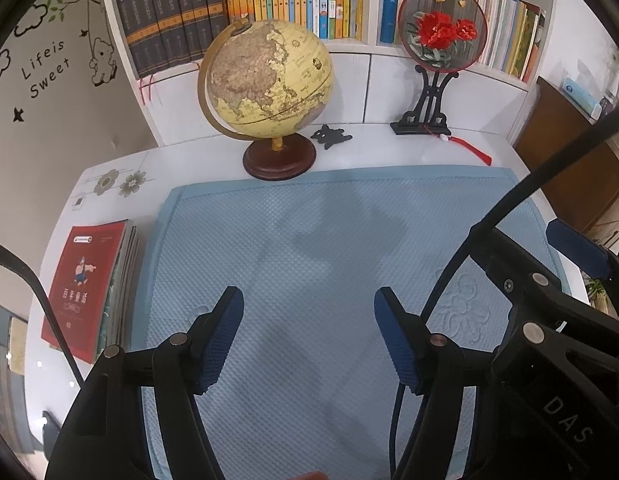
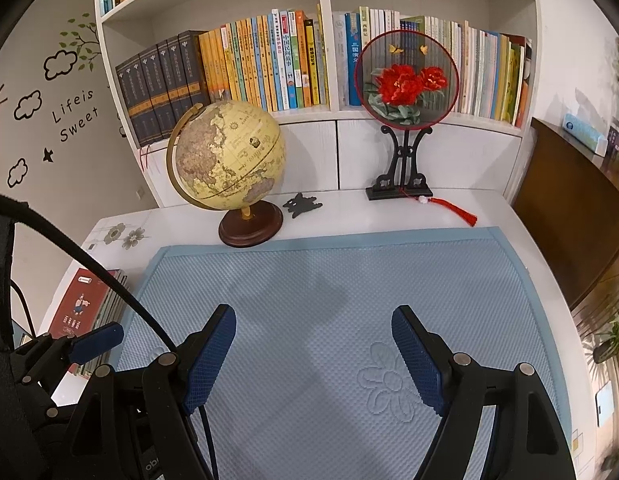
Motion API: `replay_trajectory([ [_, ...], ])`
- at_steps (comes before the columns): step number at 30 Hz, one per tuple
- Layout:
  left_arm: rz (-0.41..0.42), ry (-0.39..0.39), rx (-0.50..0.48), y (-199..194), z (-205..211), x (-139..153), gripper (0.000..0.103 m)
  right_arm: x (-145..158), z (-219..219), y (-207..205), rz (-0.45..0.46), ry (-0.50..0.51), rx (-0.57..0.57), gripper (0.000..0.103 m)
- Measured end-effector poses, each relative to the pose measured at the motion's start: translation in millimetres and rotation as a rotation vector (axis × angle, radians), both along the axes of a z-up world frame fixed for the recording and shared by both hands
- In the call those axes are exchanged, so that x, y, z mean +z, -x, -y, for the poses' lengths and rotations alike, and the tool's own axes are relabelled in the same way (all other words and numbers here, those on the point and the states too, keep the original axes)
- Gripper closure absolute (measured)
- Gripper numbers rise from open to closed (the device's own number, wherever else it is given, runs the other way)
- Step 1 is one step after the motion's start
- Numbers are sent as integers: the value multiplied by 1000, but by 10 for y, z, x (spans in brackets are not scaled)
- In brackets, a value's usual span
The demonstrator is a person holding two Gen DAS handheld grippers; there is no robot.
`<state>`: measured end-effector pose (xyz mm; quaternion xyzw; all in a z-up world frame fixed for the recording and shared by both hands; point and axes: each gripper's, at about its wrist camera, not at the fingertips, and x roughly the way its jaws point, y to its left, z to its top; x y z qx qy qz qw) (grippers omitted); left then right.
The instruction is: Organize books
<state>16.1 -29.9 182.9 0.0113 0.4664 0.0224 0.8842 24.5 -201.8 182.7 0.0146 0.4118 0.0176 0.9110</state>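
Two handheld grippers hover over a blue quilted mat (image 1: 309,240) on a white desk (image 1: 109,200), both with jaws parted and nothing between them. The left gripper (image 1: 309,336) fills the lower centre of its own view, its blue pads standing wide apart over bare mat; the right gripper (image 2: 313,356) does the same in the lower centre of its view, open a little wider by the look of it. The task's thing, a stack of books (image 1: 89,288) topped by a red-covered volume, lies flat off the mat's edge at the lower left of the left wrist view, and shows again at the far left of the right wrist view (image 2: 85,304), partly behind a black cable and the other gripper's finger. The stack's long axis runs roughly away from the camera, towards the wall, parallel to the mat's left border. Judged from both views, the left gripper is plainly nearer; a reach for the books would likely go leftwards from its present spot, with the jaws meeting the stack across its short side or its spines. At the back of the desk stand a globe (image 1: 269,80) and a round red-flowered fan on a stand (image 1: 441,28), below filled bookshelves (image 2: 269,68).
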Motion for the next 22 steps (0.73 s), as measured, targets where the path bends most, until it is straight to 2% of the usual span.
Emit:
replay_trajectory([
  [14, -9, 7, -9, -39, 29, -32, 37, -54, 46, -24, -10, 1, -15, 25],
  [22, 26, -37, 9, -46, 38, -45, 37, -102, 67, -37, -25, -1, -23, 25],
])
